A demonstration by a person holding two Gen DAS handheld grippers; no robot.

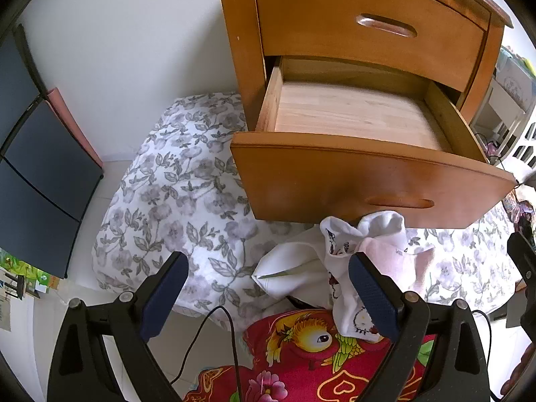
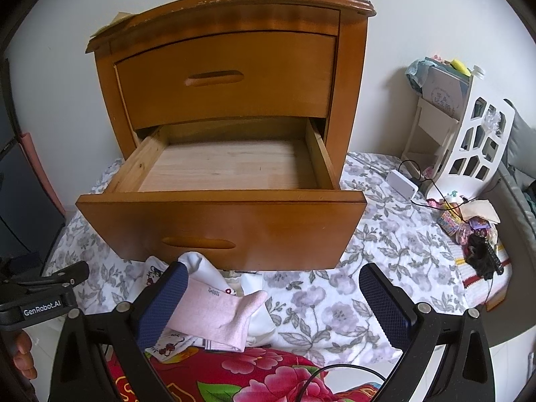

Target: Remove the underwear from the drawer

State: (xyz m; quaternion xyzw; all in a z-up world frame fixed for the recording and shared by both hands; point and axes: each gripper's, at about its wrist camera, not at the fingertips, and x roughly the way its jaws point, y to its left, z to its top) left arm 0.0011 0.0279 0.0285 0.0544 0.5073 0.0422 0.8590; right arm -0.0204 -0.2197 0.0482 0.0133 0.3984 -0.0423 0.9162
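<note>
With both claws, left claw (image 1: 268,296) and right claw (image 2: 273,305), wide open and empty, the heaped pink-and-white cotton underwear (image 2: 217,315) could slide off the floral-quilted bed (image 2: 368,254) below the bare pulled-out lower wooden drawer (image 2: 227,167)

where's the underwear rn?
Out of the drawer: the underwear lies piled on the floral sheet, just below the open lower drawer front, lower left in the right wrist view.
</note>
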